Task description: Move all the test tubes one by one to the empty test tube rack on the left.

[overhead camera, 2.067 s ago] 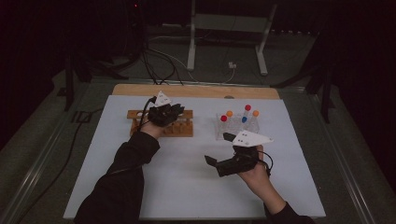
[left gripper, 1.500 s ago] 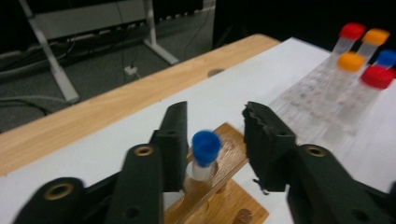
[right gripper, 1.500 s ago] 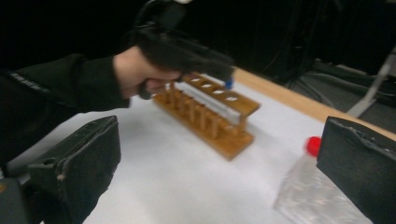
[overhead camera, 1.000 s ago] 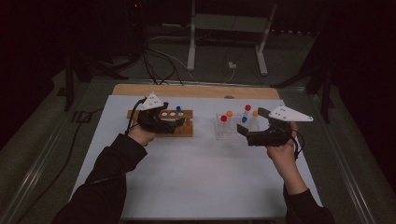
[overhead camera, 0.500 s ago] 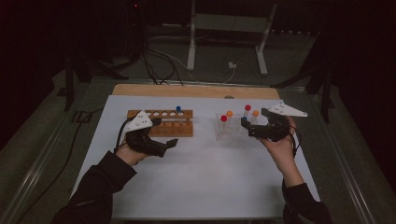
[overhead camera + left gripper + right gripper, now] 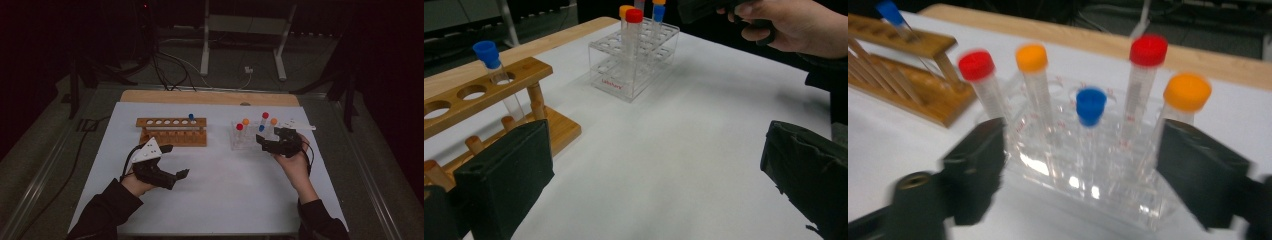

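Right gripper (image 6: 1078, 165) closing at clear rack (image 6: 246, 141); fingers apart, blue-capped tube (image 6: 1090, 107) between, not yet pressed
Risk: neighbouring tubes knocked, rack dragged across bench (image 6: 235, 200)
Left gripper (image 6: 176, 176) fingers apart, empty, near wooden rack (image 6: 172, 131)

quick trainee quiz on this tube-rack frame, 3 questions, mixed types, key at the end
1. How many capped tubes stand in the clear rack?
2. True or false: the wooden rack holds a red-capped tube.
3. Which is the right tool closest to? A) the wooden rack B) the clear rack C) the person's left sleeve

Key
1. Five: two red, two orange, one blue.
2. False. Its only tube is the blue-capped tube.
3. B. Its jaws have just been closing. In the right gripper view the tubes show between them, but the pads press on none yet.
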A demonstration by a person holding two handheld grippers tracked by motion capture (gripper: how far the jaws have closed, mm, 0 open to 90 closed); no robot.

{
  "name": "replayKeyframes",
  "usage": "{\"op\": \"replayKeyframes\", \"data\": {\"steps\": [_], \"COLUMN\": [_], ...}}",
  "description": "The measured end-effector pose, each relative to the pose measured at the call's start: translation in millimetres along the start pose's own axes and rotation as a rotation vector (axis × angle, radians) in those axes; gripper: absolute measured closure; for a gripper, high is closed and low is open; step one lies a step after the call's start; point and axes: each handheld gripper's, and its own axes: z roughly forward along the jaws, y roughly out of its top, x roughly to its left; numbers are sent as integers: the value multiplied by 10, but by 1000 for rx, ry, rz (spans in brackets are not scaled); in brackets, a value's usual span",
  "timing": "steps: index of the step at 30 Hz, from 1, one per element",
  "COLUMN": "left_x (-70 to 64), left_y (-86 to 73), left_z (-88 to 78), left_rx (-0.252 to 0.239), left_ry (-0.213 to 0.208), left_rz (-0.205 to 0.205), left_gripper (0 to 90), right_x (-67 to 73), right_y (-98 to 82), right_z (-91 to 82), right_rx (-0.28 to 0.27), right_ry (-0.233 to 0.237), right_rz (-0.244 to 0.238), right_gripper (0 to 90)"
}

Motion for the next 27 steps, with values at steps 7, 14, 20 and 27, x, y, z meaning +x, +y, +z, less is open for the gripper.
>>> {"op": "replayKeyframes", "data": {"steps": [7, 14, 20, 27], "left_x": [-20, -17, -12, -4], "left_y": [-23, -28, -32, -30], "left_z": [15, 18, 18, 10], "left_rx": [5, 7, 11, 8], "left_ry": [-7, -12, -16, -18], "left_rz": [-3, -6, -8, -9], "left_gripper": [13, 14, 13, 13], "right_x": [14, 3, -12, 3], "right_y": [-25, 6, 19, 38], "right_z": [105, 216, 327, 364], "right_rx": [60, 103, 122, 121], "right_ry": [-16, -49, -42, -53], "right_rz": [-6, -2, 19, 12], "right_gripper": [472, 611, 675, 763]}}
